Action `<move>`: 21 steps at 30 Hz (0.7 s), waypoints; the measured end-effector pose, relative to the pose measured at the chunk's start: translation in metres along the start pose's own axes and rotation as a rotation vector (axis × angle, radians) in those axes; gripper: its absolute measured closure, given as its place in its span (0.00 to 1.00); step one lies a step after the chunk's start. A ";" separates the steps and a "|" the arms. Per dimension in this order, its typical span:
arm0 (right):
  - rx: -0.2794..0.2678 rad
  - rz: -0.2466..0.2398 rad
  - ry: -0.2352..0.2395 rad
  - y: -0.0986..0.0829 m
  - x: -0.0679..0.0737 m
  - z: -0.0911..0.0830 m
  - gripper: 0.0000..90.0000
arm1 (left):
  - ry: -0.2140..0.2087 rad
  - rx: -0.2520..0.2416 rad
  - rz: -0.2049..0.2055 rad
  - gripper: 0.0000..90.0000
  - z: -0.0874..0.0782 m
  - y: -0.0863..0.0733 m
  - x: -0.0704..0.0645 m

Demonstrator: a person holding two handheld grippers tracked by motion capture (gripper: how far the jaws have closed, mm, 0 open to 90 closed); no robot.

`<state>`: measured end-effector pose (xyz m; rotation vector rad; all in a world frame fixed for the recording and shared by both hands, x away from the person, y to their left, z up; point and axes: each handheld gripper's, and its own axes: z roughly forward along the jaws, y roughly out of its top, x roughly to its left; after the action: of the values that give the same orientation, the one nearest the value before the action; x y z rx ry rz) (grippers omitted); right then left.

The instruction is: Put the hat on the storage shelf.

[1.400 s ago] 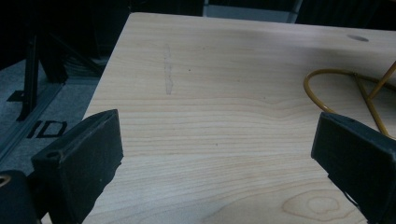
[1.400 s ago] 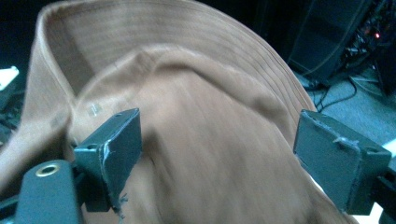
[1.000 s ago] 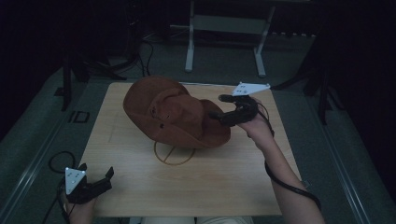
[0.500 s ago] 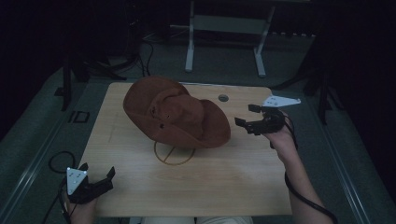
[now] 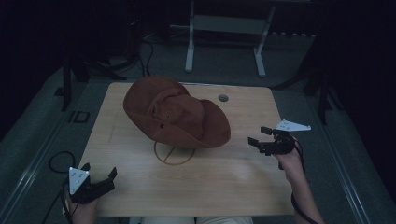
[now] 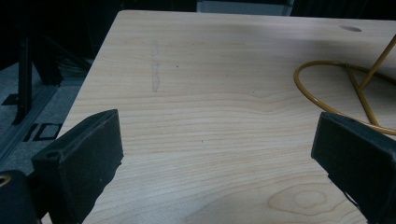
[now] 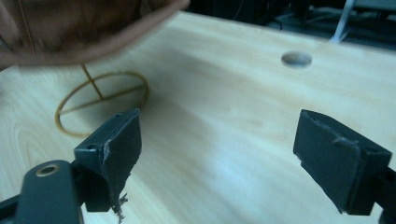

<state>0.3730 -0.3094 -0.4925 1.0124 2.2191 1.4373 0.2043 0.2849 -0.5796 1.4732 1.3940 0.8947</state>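
Note:
A brown wide-brimmed hat [image 5: 175,112] sits on a gold wire stand [image 5: 173,154] at the middle of the wooden table [image 5: 224,182]. In the right gripper view the hat's brim [image 7: 84,32] hangs over the stand's ring base [image 7: 100,100]. My right gripper [image 5: 259,136] hovers open to the right of the hat, apart from it, with nothing between its jaws. My left gripper [image 5: 100,173] rests open at the table's near left corner. Its view shows the stand's ring [image 6: 343,95] ahead to the right.
A round cable hole [image 5: 223,98] lies in the table behind the hat, also seen as the hole [image 7: 296,59]. A white metal frame [image 5: 224,28] stands on the floor beyond the table. Cables [image 5: 58,161] lie on the floor at the left.
My right gripper has let go of the hat's brim and drawn back to the right and toward the near side, open. The hat stays on its stand. The left gripper has hardly moved.

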 end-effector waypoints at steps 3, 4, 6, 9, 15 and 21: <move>0.027 -0.004 0.001 -0.019 0.000 0.001 0.17 | 0.001 0.001 0.000 0.03 0.000 0.000 0.000; 0.034 -0.010 0.002 -0.025 0.000 0.002 0.17 | 0.000 0.001 -0.001 0.03 0.000 0.000 0.000; 0.041 -0.008 0.011 -0.037 0.002 0.003 0.17 | 0.000 0.003 0.002 0.03 0.000 0.000 -0.001; 0.042 -0.005 0.022 -0.054 0.005 0.006 0.17 | -0.003 0.004 0.001 0.03 0.001 0.000 -0.001; 0.080 -0.019 0.045 -0.077 0.015 0.007 0.16 | 0.000 0.002 0.001 0.03 0.001 -0.001 0.000; 0.080 -0.048 0.027 -0.087 0.024 -0.003 0.16 | -0.002 0.004 0.003 0.03 0.001 -0.001 -0.001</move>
<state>0.3209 -0.3159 -0.5653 0.9632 2.3209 1.3599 0.2047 0.2843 -0.5804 1.4794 1.3934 0.8928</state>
